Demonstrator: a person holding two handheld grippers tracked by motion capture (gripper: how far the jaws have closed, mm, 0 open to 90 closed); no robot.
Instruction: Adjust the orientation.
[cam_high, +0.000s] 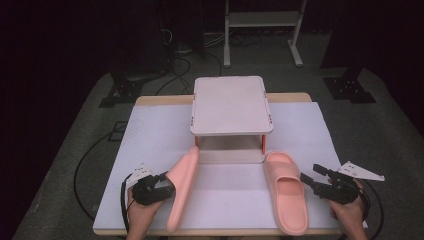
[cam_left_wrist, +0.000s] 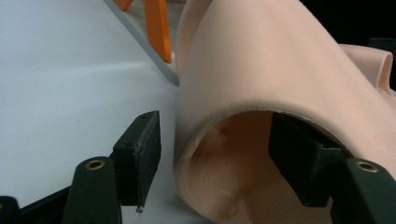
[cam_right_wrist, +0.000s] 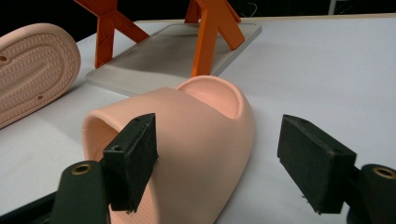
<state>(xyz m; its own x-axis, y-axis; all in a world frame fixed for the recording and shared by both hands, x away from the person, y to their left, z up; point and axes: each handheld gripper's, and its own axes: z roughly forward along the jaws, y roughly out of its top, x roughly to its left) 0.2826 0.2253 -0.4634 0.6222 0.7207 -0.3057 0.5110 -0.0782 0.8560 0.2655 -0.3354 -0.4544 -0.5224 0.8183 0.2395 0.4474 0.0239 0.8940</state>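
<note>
Two slides near the table's front edge: left gripper (cam_high: 161, 186) straddling tilted left slide's (cam_high: 181, 186) strap, jaws unclosed; right gripper (cam_high: 309, 182) wide beside right slide (cam_high: 286, 192); next, probably squeeze and lift

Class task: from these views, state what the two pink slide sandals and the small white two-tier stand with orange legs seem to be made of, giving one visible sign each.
Pink slide sandals: probably soft moulded foam, matte; one seamless piece with rounded thick edges and a fine dimpled tread. White two-tier stand: likely rigid plastic, smooth and slightly satin; its orange legs are flat with crisp edges.
</note>
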